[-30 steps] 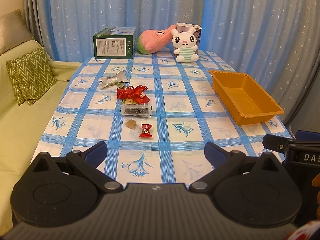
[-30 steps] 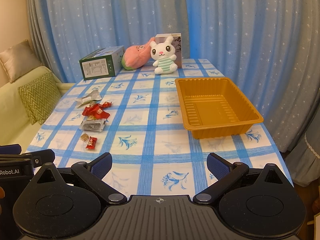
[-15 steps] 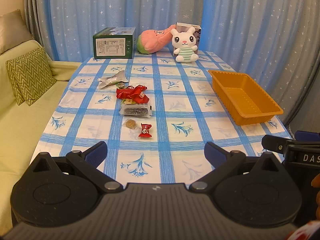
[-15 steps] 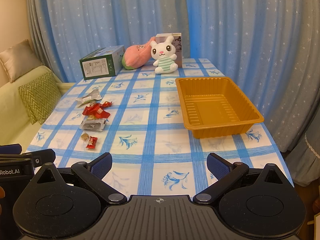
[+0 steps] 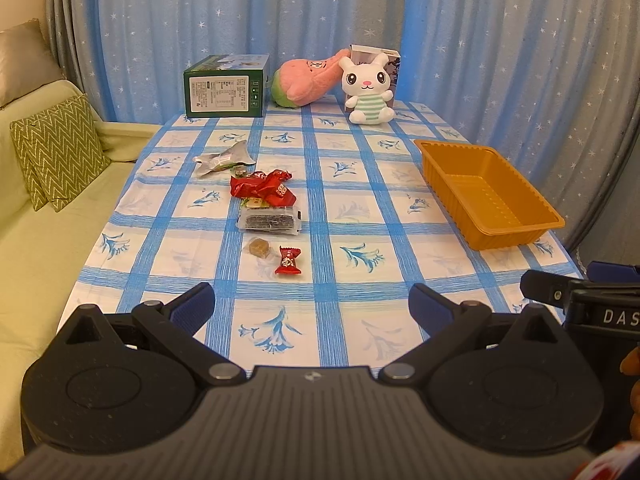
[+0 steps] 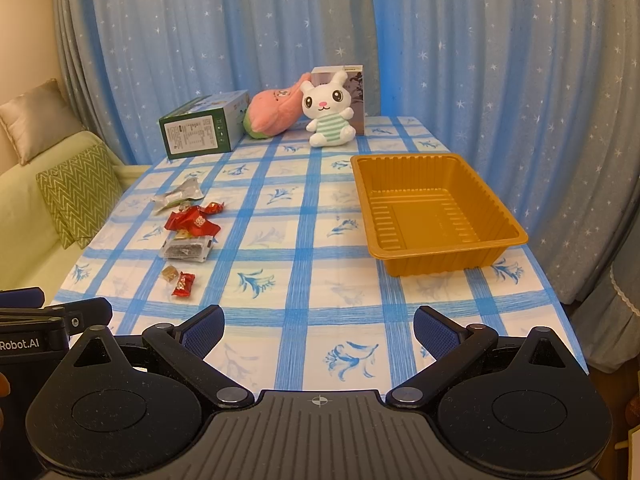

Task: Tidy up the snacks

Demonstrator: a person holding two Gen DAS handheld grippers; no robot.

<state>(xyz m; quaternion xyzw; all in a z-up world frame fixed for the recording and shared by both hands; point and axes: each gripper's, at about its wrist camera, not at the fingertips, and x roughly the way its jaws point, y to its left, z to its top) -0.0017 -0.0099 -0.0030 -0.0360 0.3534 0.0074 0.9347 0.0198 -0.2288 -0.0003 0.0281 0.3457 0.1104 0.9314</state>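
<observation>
Black plastic and blue pads nearest: left gripper [image 5: 311, 308] hanging over the near edge of the table [image 5: 348, 184], jaws spread wide, nothing between them. Same for the right gripper [image 6: 319, 328], held level just beside it, jaws apart and empty. Both parked short of the work, probably so each camera takes in the whole spread before a first pick.

Just beyond the left gripper, toward the near-left part of the cloth: a red wrapped candy [image 5: 288, 261] and, just beside it on the left, a small brown cube [image 5: 258, 248] in clear wrap. Loose, apart from each other, easy to pinch singly. Likely the first target for the left side, being closest.

Further in: a clear packet with a dark filling [image 5: 270, 222], flat on the cloth, then crumpled red wrappers [image 5: 264, 189] touching or overlapping its far end; hard to tell which. Past those, nearer the left edge, a silver foil pouch [image 5: 224, 158] lying alone.

Over by the right edge, well apart from the snacks: orange tray [image 6: 432, 208], empty, open side up, long axis running away from the near edge. Presumably the destination, set within the right gripper's reach.

Along the far edge: green box [image 5: 226, 86], pink plush [image 5: 308, 82], white rabbit toy [image 5: 370, 90] propped against a small carton [image 5: 390, 58]. Backdrop rather than snacks, by the look of it.
</observation>
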